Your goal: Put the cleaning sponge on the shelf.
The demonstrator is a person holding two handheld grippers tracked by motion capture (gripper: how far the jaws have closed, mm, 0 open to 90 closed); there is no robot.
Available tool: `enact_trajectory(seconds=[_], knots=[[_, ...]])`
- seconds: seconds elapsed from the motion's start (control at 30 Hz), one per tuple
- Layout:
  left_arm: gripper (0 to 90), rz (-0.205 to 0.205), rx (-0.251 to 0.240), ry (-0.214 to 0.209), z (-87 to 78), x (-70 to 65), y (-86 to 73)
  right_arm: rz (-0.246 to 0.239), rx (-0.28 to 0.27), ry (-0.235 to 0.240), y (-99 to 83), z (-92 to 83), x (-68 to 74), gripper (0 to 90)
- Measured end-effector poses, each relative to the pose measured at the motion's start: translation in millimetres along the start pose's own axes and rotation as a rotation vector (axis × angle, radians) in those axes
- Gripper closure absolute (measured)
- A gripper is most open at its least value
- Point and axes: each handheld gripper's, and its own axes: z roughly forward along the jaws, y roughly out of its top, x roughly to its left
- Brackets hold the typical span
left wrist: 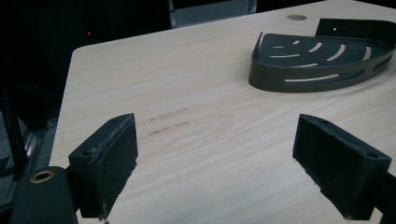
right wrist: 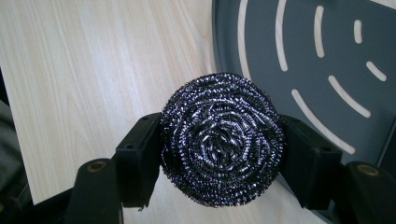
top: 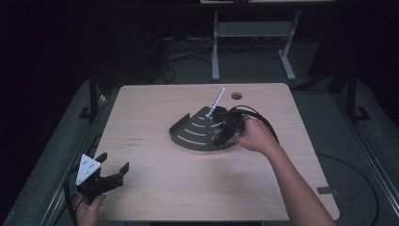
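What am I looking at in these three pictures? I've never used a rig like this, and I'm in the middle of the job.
A person holds a two-jaw gripper in each hand at a wooden table. The high view looks down from above; the other two cameras ride on the grippers and look along their jaws. The left gripper rests near the table's near left corner, jaws open with nothing between them. The right gripper is shut on a steel wool scourer, held at the edge of a dark slotted corner shelf lying mid-table. A thin white stick stands up at the shelf's far side.
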Motion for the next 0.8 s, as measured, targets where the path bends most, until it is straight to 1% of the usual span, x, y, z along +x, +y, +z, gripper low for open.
enact_trajectory(seconds=[0.07,0.17,0.2,0.23,0.27,0.3,0.37,0.4,0.5,0.67,0.7,0.8], knots=[[13.2,0.001,0.003,0.001,0.5,-0.1,0.2,0.003,0.011,-0.003,2.1,1.4,-2.4,34.3],[13.2,0.003,0.006,0.003,0.8,-0.7,0.5,0.006,0.007,-0.003,6.5,0.9,-8.2,34.3],[13.2,0.003,0.006,0.003,0.8,-0.7,0.5,0.006,0.007,-0.003,6.5,0.9,-8.2,34.3],[13.2,0.004,0.005,0.003,1.3,-1.2,0.7,0.015,-0.005,0.001,8.5,0.3,-11.6,34.3],[13.2,0.004,0.005,0.003,1.3,-1.2,0.7,0.015,-0.005,0.001,8.5,0.3,-11.6,34.3],[13.2,0.005,0.006,0.000,1.8,-1.5,0.9,0.021,-0.011,0.008,9.1,0.7,-14.7,34.3],[13.2,0.006,0.007,0.001,1.9,-1.9,0.9,0.020,-0.007,0.003,9.4,1.4,-16.6,34.3],[13.2,0.007,0.010,0.001,2.1,-2.7,0.6,0.025,0.002,0.002,9.9,3.1,-20.1,34.3],[13.3,0.011,0.011,0.000,2.0,-2.6,0.2,0.032,0.006,-0.002,11.5,4.8,-25.0,34.3],[13.3,0.003,0.005,0.003,1.8,-1.9,0.3,0.039,0.010,-0.007,15.5,6.4,-30.5,34.3],[13.2,0.007,0.010,0.003,1.9,-1.8,0.4,0.046,-0.003,0.001,17.1,7.3,-33.7,34.3],[13.2,0.008,0.009,0.000,1.9,-2.2,0.4,0.051,-0.002,0.002,17.6,9.7,-35.9,34.3]])
